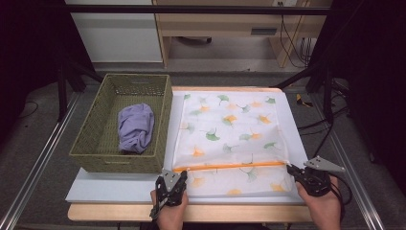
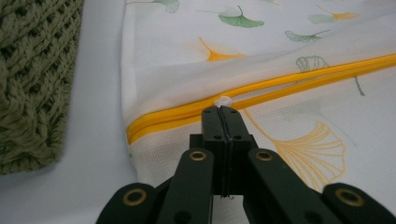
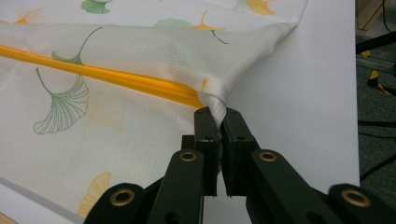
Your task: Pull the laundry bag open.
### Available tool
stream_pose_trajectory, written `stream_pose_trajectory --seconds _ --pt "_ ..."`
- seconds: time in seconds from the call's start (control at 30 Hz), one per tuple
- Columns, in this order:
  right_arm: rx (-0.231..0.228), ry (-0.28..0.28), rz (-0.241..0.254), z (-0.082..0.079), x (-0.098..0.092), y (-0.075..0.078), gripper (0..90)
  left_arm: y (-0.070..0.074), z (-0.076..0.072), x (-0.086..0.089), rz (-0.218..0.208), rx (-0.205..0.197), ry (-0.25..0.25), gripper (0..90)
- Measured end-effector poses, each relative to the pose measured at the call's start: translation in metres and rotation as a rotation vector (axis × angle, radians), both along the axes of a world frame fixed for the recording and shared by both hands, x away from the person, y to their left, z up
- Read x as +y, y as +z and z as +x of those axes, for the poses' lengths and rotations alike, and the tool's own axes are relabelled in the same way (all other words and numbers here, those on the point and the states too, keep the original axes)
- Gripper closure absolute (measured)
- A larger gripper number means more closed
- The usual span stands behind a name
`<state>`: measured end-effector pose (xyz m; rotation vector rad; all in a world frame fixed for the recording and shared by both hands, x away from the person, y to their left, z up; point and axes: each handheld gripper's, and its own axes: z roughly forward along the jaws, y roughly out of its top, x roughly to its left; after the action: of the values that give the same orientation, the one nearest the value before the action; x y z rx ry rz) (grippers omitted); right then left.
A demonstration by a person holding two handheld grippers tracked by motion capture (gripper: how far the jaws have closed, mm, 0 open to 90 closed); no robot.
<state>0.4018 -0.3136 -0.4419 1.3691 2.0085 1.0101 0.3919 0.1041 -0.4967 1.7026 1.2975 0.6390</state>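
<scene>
A white mesh bag (image 1: pixel 230 129) printed with ginkgo leaves lies flat on a white board (image 1: pixel 115 187). A yellow zipper (image 1: pixel 230 166) runs across the bag near its front edge. My left gripper (image 1: pixel 175 171) sits at the zipper's left end. In the left gripper view my left gripper (image 2: pixel 223 110) is shut on the small white zipper pull (image 2: pixel 223 100). At the zipper's right end my right gripper (image 1: pixel 290 167) is shut on a pinched fold of the bag's edge (image 3: pixel 218 100), which it lifts slightly, as the right gripper view (image 3: pixel 219 114) shows.
A green woven basket (image 1: pixel 168 110) stands left of the bag, touching the board, with a crumpled purple cloth (image 1: pixel 136 127) inside. The basket's weave (image 2: pixel 32 70) shows at the left in the left gripper view. Metal rails and dark frame posts flank the table.
</scene>
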Motion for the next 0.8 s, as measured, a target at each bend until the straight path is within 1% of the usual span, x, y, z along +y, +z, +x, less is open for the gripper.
stream_pose_trajectory --seconds 0.23,0.33,0.4,0.43,0.53,0.6,0.63,0.67,0.77,0.8 --pt "0.001 -0.002 0.002 0.0 0.0 0.0 86.6 -0.001 -0.001 0.005 -0.003 -0.004 0.017 89.7" --pt "0.003 -0.001 -0.002 0.0 0.0 0.0 86.5 -0.001 -0.001 0.007 0.004 -0.004 0.023 89.7" --pt "0.003 -0.001 0.0 0.0 0.0 0.0 86.5 -0.002 -0.001 0.009 -0.003 -0.006 0.031 89.7" --pt "0.007 -0.001 0.008 -0.001 0.0 0.0 86.5 -0.002 -0.002 0.01 0.0 -0.006 0.035 89.7" --pt "0.002 0.001 -0.002 0.0 0.0 0.0 86.5 -0.002 -0.001 0.013 -0.003 -0.005 0.041 89.7" --pt "0.009 0.003 0.003 0.0 0.0 0.0 86.5 -0.002 -0.001 0.015 -0.007 -0.004 0.043 89.7" --pt "0.009 0.005 0.003 0.0 0.001 0.0 86.6 -0.002 -0.001 0.015 -0.009 -0.007 0.046 89.7" --pt "0.003 0.005 -0.005 0.0 0.001 0.0 86.6 -0.002 -0.001 0.015 -0.001 -0.006 0.045 89.7" --pt "0.009 0.001 0.001 -0.001 0.001 0.0 86.6 -0.002 -0.002 0.016 0.001 -0.007 0.049 89.7" --pt "0.01 0.0 0.001 -0.001 0.001 0.0 86.6 -0.003 -0.002 0.016 -0.006 -0.008 0.054 89.7"
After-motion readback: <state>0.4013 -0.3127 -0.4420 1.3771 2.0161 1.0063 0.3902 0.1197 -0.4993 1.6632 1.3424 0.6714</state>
